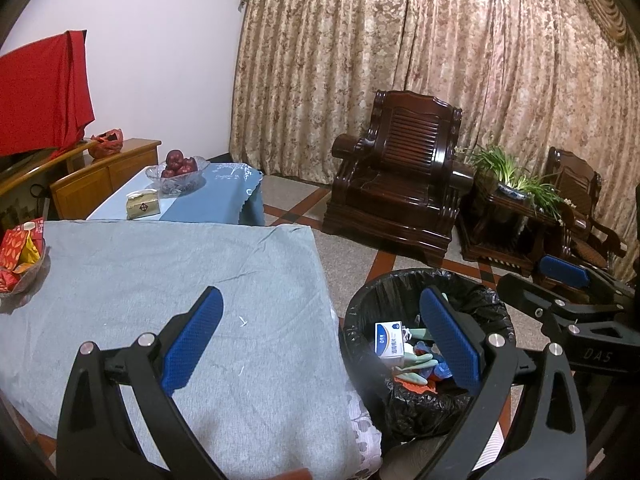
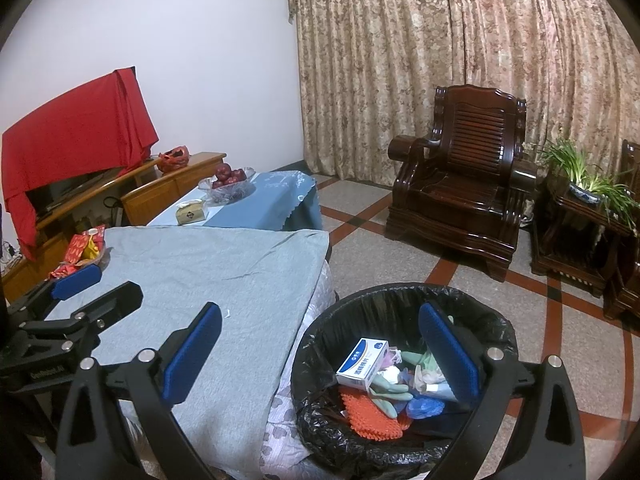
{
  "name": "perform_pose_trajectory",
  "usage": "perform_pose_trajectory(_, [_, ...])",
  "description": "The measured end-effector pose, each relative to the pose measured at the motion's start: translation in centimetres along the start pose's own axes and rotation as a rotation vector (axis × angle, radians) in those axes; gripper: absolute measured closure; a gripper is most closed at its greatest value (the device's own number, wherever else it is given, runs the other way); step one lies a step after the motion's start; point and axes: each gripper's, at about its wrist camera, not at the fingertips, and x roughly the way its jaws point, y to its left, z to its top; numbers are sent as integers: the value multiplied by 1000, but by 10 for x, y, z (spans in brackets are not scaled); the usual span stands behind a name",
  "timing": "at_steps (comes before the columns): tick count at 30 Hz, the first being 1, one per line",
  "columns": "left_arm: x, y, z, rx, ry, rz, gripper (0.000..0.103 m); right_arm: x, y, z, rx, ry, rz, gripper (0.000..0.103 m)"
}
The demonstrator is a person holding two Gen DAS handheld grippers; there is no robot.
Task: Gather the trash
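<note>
A bin lined with a black bag (image 1: pixel 360 312) (image 2: pixel 320 332) stands on the floor to the right of the grey-clothed table (image 1: pixel 160 272) (image 2: pixel 208 264). In it lie a white and blue box (image 1: pixel 389 338) (image 2: pixel 362 362), green gloves (image 2: pixel 390 392), an orange spiky mat (image 2: pixel 370 416) and blue scraps. My left gripper (image 1: pixel 320 340) is open and empty, over the table's right edge and the bin. My right gripper (image 2: pixel 320 352) is open and empty, over the bin's left rim. Each gripper shows in the other's view, the right one (image 1: pixel 560 280) and the left one (image 2: pixel 80 284).
A bowl of red packets (image 1: pixel 18 256) (image 2: pixel 82 250) sits at the table's far left. Behind is a low table with a fruit bowl (image 1: pixel 178 172) (image 2: pixel 228 184) and a tissue box (image 1: pixel 142 206). A dark wooden armchair (image 1: pixel 400 184) (image 2: pixel 460 184) and a plant stand (image 2: pixel 580 216) stand by the curtain.
</note>
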Motion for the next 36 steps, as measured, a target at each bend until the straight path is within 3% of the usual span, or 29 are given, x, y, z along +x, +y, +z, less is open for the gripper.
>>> perform_pose_trajectory(36, [0, 1, 2, 0, 3, -1, 7, 0, 2, 2, -1, 4, 1, 6])
